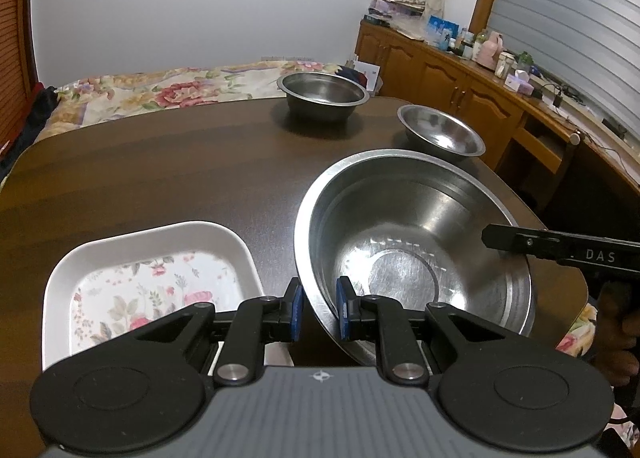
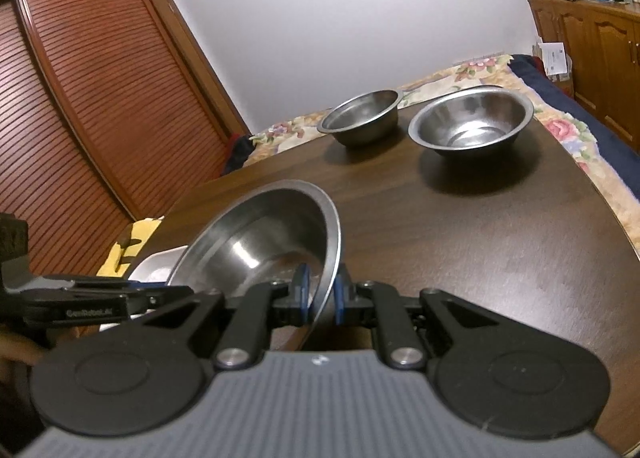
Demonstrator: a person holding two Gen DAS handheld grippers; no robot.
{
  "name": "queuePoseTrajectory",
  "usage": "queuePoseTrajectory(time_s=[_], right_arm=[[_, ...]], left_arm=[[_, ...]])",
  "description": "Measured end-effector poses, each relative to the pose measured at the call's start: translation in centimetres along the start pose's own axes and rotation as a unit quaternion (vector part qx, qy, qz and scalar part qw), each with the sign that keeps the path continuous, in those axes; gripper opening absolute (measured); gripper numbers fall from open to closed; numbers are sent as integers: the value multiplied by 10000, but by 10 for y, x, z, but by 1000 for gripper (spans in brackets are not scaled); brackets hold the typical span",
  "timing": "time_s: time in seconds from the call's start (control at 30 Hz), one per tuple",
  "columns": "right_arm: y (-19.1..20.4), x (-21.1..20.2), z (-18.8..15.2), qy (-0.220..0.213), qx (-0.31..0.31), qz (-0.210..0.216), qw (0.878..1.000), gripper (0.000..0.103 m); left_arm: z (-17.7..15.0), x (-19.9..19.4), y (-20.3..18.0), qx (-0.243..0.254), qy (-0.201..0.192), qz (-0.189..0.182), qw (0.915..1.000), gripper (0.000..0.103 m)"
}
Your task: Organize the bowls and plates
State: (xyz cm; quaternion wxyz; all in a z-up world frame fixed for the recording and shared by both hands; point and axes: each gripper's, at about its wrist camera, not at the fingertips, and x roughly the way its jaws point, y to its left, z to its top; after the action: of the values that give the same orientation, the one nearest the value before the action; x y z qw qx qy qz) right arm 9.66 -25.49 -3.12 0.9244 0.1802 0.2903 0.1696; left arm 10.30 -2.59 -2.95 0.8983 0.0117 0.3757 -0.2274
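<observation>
A large steel bowl [image 1: 420,226] sits tilted at the near right of the dark wooden table [image 1: 160,178]. My left gripper [image 1: 319,312] straddles its near rim, one pad outside and one inside, with a small gap showing, so it is open. My right gripper [image 2: 321,296] is shut on the opposite rim of the large bowl [image 2: 256,234], which is raised on that side. Two smaller steel bowls [image 1: 322,92] [image 1: 440,134] stand upright at the far side. A white rectangular plate [image 1: 160,258] with a flower print lies flat, left of the large bowl.
A bed with a floral cover [image 1: 160,90] runs behind the table. Wooden cabinets [image 1: 440,74] with bottles and clutter line the right wall. A slatted wardrobe [image 2: 80,98] stands on the other side. The table's rounded edge [image 2: 600,218] is close to the bowls.
</observation>
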Motion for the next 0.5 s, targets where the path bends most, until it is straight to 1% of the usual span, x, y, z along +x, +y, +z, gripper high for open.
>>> queuePoseTrajectory(time_s=[0.17,0.3,0.5], right_arm=[[-2,3,-2,22,-22,-67,10000,16],[-4,4,-2,37,46,-22,10000,17],[-2,3,1,26,-78,-97,9999,19]], left_arm=[[1,1,1,-18,-42,-42,10000,20],[-2,0,1,-15,-65,-12,10000,21],[-2,0,3,-30,-90,-27,10000,21]])
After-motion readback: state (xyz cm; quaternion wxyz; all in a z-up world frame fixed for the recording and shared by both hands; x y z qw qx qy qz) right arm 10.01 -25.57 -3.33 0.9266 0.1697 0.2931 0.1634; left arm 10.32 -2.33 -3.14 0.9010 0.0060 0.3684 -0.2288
